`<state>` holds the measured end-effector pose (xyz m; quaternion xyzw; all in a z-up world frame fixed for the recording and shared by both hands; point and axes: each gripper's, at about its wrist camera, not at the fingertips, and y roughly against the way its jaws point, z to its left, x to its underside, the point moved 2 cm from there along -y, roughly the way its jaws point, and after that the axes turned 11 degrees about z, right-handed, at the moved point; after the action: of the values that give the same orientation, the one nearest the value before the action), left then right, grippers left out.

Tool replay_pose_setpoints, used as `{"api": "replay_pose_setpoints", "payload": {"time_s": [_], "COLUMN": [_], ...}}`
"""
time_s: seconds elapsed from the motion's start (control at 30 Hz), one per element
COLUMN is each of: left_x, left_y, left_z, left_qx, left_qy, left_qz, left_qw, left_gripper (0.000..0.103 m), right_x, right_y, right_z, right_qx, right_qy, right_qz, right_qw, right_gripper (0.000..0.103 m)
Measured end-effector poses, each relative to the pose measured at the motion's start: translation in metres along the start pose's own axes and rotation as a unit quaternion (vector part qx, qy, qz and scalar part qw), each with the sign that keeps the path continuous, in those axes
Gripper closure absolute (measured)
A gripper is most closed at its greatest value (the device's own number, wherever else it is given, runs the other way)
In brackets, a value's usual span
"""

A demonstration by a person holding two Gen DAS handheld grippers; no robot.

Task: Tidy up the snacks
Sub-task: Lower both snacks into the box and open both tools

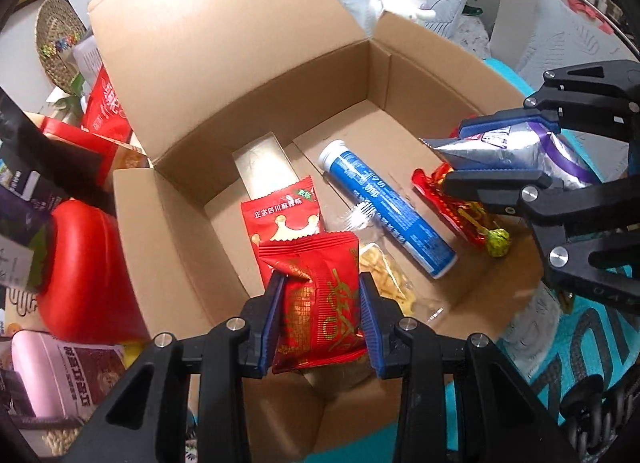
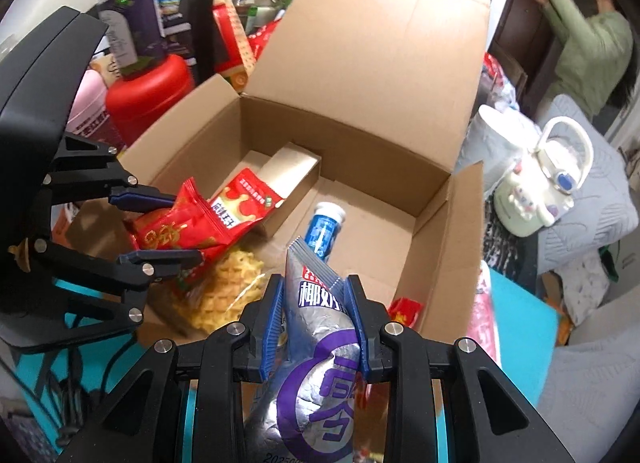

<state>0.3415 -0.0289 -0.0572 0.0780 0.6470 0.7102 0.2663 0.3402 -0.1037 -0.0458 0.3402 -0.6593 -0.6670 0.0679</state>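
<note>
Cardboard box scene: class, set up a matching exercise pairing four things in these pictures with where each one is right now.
Things:
1. red snack packet
2. silver and purple pouch
3. blue tube
4. lollipop

Places:
A. lying on the floor of the cardboard box, towards the middle
B. clamped in the left tongs
C. lying in the box beside a red wrapper
D. clamped in the right tongs

Pairs: 1-B, 2-D, 3-A, 4-C
</note>
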Motion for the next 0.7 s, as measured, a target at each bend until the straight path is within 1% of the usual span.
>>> {"api": "replay_pose_setpoints", "payload": {"time_s": [0.3,0.47,0.5,0.53,0.6,0.63,0.67,0.7], "left_x": [-0.009,-0.010,-0.010,-0.010,-0.009,-0.009,-0.009,-0.008], "left_y": [-0.021,-0.026,-0.027,-0.027,-0.025,-0.023,-0.021,-0.018], "left_z": [0.002,0.000,0.000,0.001,0.002,0.003,0.004,0.005], "left_qx": [-0.005,-0.021,-0.024,-0.025,-0.032,-0.035,-0.039,-0.043], "left_qy": [0.008,0.010,0.012,0.016,0.021,0.025,0.027,0.030], "left_qz": [0.019,0.033,0.037,0.041,0.041,0.039,0.037,0.033], "left_qw": [0.9998,0.9992,0.9990,0.9987,0.9984,0.9983,0.9982,0.9981], "left_gripper": [0.068,0.068,0.068,0.068,0.065,0.064,0.061,0.054], "right_x": [-0.008,-0.008,-0.008,-0.008,-0.007,-0.007,-0.006,-0.006], "right_y": [-0.020,-0.029,-0.029,-0.029,-0.026,-0.025,-0.024,-0.022], "right_z": [-0.001,0.000,-0.001,-0.002,-0.005,-0.006,-0.007,-0.008], "right_qx": [0.006,0.005,0.008,0.011,0.008,0.007,0.007,0.009], "right_qy": [0.002,0.000,-0.002,-0.004,-0.011,-0.014,-0.016,-0.018], "right_qz": [0.014,0.029,0.030,0.030,0.029,0.030,0.031,0.031], "right_qw": [1.000,1.000,1.000,0.999,0.999,0.999,0.999,0.999], "right_gripper": [0.073,0.072,0.069,0.062,0.058,0.058,0.058,0.058]}}
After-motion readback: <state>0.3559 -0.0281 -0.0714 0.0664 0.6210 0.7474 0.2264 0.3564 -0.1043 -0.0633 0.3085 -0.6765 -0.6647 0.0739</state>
